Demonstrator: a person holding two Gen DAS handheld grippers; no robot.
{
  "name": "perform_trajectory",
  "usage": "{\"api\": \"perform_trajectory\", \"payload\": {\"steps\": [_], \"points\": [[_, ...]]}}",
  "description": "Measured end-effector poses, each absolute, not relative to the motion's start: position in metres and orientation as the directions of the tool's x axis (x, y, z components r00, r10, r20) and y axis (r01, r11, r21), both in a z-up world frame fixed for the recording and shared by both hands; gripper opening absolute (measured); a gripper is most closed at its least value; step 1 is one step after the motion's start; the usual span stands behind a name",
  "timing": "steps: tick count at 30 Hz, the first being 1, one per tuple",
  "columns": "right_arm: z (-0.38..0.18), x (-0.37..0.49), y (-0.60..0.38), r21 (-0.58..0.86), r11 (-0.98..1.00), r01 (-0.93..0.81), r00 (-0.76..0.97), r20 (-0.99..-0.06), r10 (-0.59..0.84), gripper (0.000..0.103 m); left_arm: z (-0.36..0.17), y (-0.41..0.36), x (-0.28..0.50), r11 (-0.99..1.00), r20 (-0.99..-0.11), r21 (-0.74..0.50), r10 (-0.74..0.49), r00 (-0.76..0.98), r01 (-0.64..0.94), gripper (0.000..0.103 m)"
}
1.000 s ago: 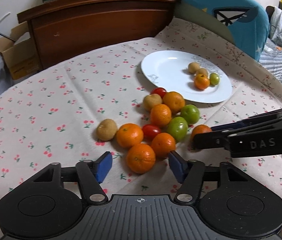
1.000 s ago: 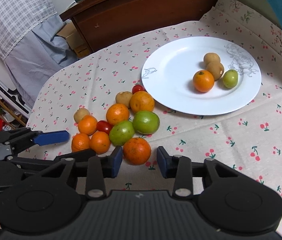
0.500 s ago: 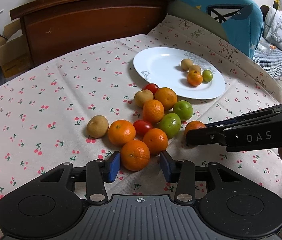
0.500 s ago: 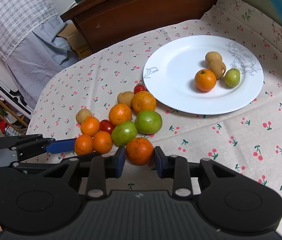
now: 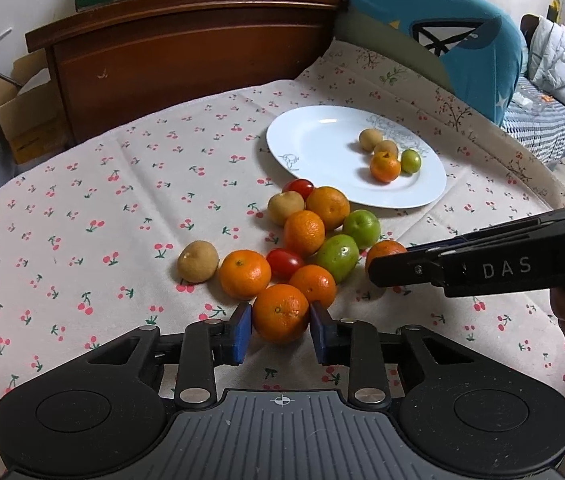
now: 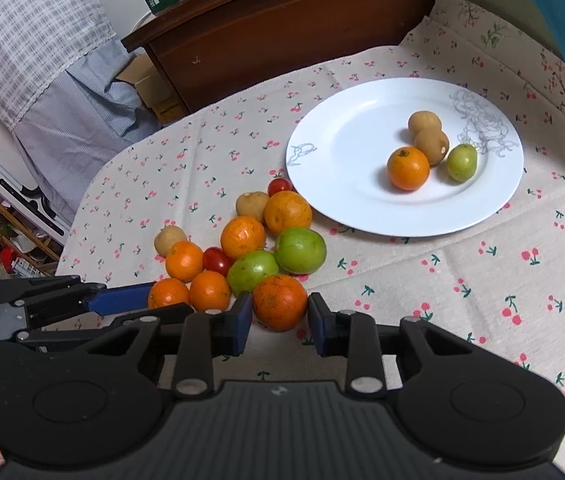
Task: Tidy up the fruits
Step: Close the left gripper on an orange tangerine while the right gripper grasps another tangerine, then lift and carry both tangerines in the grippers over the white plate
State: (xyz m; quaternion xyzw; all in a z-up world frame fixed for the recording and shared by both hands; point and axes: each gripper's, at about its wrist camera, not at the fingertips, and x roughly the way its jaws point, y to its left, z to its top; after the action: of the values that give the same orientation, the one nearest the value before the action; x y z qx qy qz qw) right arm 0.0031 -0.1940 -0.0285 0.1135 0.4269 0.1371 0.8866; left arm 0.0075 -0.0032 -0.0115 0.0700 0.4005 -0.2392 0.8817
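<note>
Since the earlier frames the left gripper [image 5: 280, 330] has been closing: its jaws, spread wide either side of the nearest orange [image 5: 280, 313] a second ago, now pinch it, both blue pads against its sides. The right gripper [image 6: 279, 324] narrowed only slightly and likewise clamps its own orange [image 6: 279, 302], the one at the near right edge of the pile. Neither fruit has left the cloth [image 5: 82, 200]; both rest on it at the pile's near rim.

The step in hand looks like the grasp itself, two oranges taken at once. What follows probably calls for a straight lift first, since the left one touches a smaller orange [image 5: 313, 286] just behind it and the right one sits against a green fruit [image 6: 252, 270]; dragging sideways could set the neighbours rolling.

Behind these lies the rest of the pile: oranges, two green fruits, two red tomatoes [image 5: 284, 263] and tan round fruits, all close together. Farther off, the white plate [image 5: 314, 148] holds an orange, a green fruit and two tan ones, with plenty of bare surface toward its near side. That is the likely place to carry both oranges, most of the sorting remaining.
</note>
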Motion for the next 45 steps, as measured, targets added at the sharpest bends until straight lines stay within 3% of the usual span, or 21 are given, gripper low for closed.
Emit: {"api": "perform_trajectory", "payload": {"steps": [13,36,45], "points": [[-0.024,0.002,-0.195,0.324,0.935,-0.146,0.605,-0.719,0.343,0.030,-0.003,-0.005,0.002,0.871,-0.719,-0.067,-0.380,0.581,0.487,0.028],[0.031,0.010,-0.224,0.370,0.919,-0.138,0.732,-0.586,0.346,0.030,0.047,-0.030,0.015,0.864,-0.606,-0.131,-0.458,0.650,0.487,0.028],[0.047,0.031,-0.241,0.363,0.925,-0.109,0.764,-0.565,0.311,0.030,0.053,-0.052,0.043,0.866,-0.629,-0.118,-0.444,0.638,0.486,0.028]]}}
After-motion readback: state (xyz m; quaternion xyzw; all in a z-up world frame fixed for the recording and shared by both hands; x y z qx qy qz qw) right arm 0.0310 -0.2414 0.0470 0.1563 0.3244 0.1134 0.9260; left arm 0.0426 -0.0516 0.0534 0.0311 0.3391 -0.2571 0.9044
